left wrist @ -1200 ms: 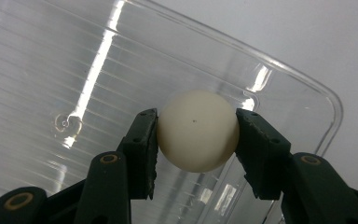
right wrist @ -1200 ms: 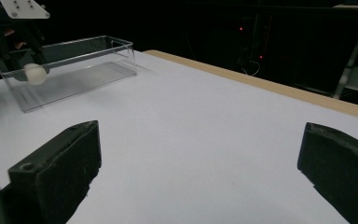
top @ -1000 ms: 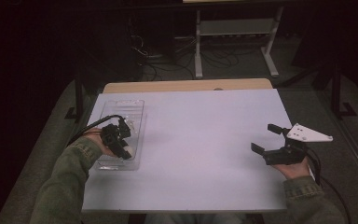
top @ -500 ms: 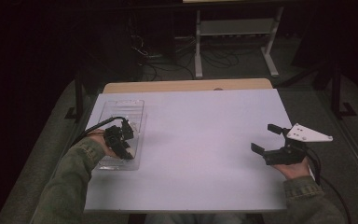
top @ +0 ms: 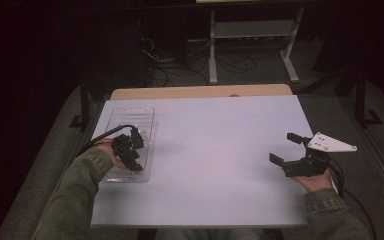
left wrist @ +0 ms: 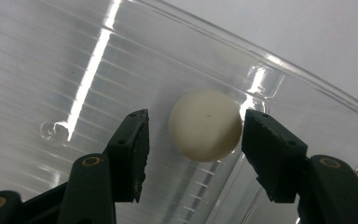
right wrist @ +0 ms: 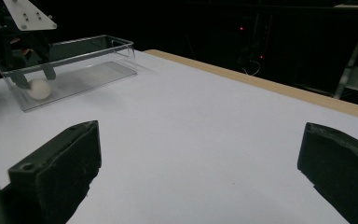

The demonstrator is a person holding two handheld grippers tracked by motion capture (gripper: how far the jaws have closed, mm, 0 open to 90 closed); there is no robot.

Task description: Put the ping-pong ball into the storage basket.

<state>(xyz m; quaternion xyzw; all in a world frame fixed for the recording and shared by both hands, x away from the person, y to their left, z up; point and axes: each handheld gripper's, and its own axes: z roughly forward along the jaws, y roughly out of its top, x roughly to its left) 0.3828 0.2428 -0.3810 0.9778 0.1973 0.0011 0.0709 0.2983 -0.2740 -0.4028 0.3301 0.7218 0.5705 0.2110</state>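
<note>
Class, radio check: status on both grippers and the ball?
Left gripper open, jaws either side of ball, inside clear box. Right gripper open, holding nothing, over table. Nothing in the way.

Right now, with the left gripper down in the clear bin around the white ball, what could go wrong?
1. The white ball is round and smooth; the left gripper has its jaws open on either side, one nearly touching, so closing off-centre could squirt it away.
2. The ball sits near a corner of the clear bin, so a jaw may catch the wall or drag the bin.
3. The right gripper hovers far off, open, not steadying the bin.
</note>
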